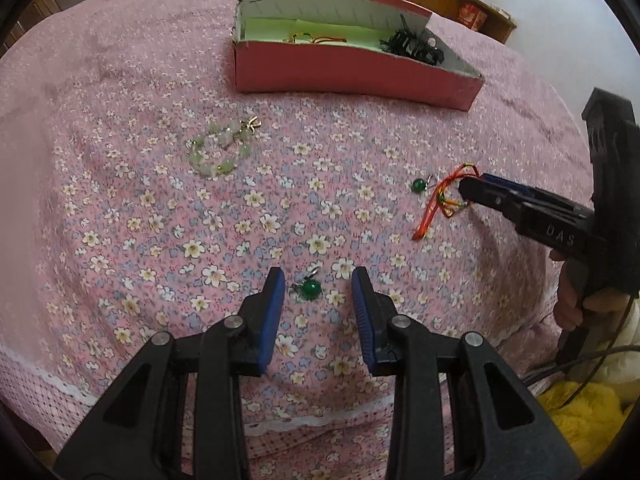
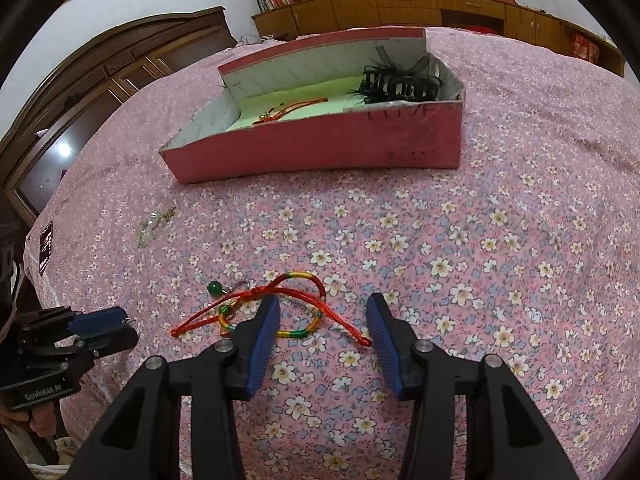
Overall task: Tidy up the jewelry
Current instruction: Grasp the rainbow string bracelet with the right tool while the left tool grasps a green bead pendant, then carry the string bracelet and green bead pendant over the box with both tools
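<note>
Left gripper (image 1: 318, 288): we hold it partly open, pads on either side of the near green earring (image 1: 310, 289), not pressing it.
Right gripper (image 2: 323, 314): we hold it moderately open over the red cord (image 2: 308, 292); the cord's striped loop lies between the pads, untouched as far as we can tell.
Near earring: it lies flat on the floral cover (image 1: 200, 240), bead toward us, hook pointing away.
Second earring (image 1: 418, 185): it lies just beside the cord, clear of both grippers.
Bracelet (image 1: 218, 150): pale beads, well apart to the left, nearer the box.
Box (image 1: 356, 76): it sits at the far side, open, with a cord and a black hair clip (image 1: 414, 46) already inside.
Left grip, our advice: we centre the pads on the bead, not the thin hook, and close gently, since the bead is likely to roll on soft fabric.
Right grip, our advice: we lower until the pads straddle one strand of the loop, then close, so the cover is not pinched with it.
Risk: we may snag the second earring when the cord lifts, so we raise the cord slowly.
Then: we carry each piece to the box.
</note>
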